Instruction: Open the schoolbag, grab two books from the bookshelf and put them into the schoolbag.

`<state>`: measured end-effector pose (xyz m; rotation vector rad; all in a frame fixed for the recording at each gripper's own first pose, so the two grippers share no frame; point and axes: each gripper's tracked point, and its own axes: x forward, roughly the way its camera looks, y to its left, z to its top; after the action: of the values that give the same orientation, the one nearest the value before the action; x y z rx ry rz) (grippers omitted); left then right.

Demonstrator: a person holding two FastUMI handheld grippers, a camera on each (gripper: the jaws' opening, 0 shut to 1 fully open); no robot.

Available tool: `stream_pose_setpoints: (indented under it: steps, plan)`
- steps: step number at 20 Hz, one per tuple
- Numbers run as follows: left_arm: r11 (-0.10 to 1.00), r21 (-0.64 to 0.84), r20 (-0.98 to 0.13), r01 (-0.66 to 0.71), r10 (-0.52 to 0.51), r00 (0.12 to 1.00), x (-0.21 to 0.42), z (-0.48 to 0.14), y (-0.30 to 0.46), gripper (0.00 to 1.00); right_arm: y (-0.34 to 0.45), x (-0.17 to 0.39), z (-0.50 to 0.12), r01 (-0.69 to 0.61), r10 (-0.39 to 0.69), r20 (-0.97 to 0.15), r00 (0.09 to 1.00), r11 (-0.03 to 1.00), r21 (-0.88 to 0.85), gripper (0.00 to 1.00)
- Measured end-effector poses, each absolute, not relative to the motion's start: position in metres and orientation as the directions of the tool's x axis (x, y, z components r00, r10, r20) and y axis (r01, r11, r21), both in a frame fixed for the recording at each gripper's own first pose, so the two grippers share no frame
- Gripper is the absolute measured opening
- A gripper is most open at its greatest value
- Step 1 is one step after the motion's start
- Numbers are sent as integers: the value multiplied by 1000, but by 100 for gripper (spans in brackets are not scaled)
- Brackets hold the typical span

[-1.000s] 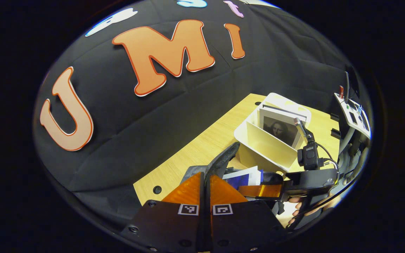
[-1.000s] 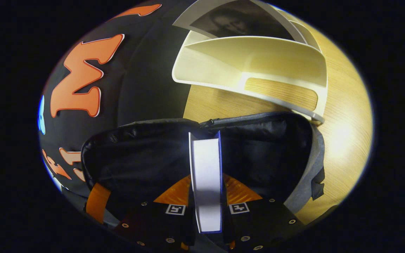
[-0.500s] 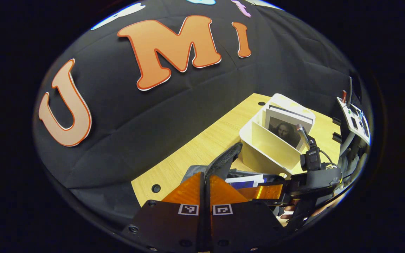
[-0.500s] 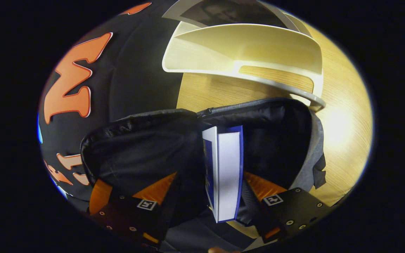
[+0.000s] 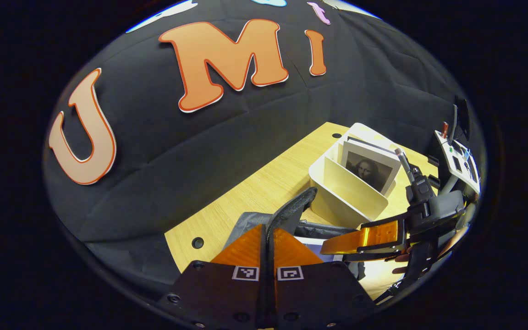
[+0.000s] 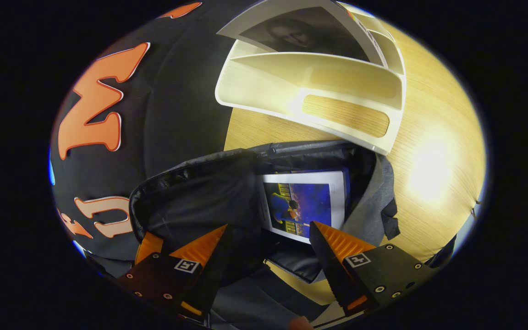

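The wooden table is the biggest thing, pale and shiny where the light hits it; on it, at the near side, sits the schoolbag, grey outside and black inside, with its mouth wide open. Just beyond the bag stands the white bookshelf, a plastic rack with slots; one book with a grey portrait on the cover leans upright in its far slot, and the near slot has no book in it.

Inside the bag, on its right side, lies a book with a blue picture cover, flat and face up, with white page edges.

The right gripper hangs just above the bag's mouth; its fingers stand wide apart and hold nothing; the blue book lies between and beyond them.

The left gripper has its fingers pressed together on the bag's grey rim, holding that edge up; in the left gripper view the right gripper shows to the right, near the rack.
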<state>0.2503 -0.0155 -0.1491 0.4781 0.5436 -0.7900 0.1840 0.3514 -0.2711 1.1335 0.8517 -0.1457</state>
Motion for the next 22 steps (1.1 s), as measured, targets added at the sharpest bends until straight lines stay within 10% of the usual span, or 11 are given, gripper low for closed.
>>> stream_pose_setpoints:
  steps: [22]
  plan:
    - [615,178,-604,768,-548,579,246,-156,0,1,192,110,-147,412,-38,-692,721,827,383,99]
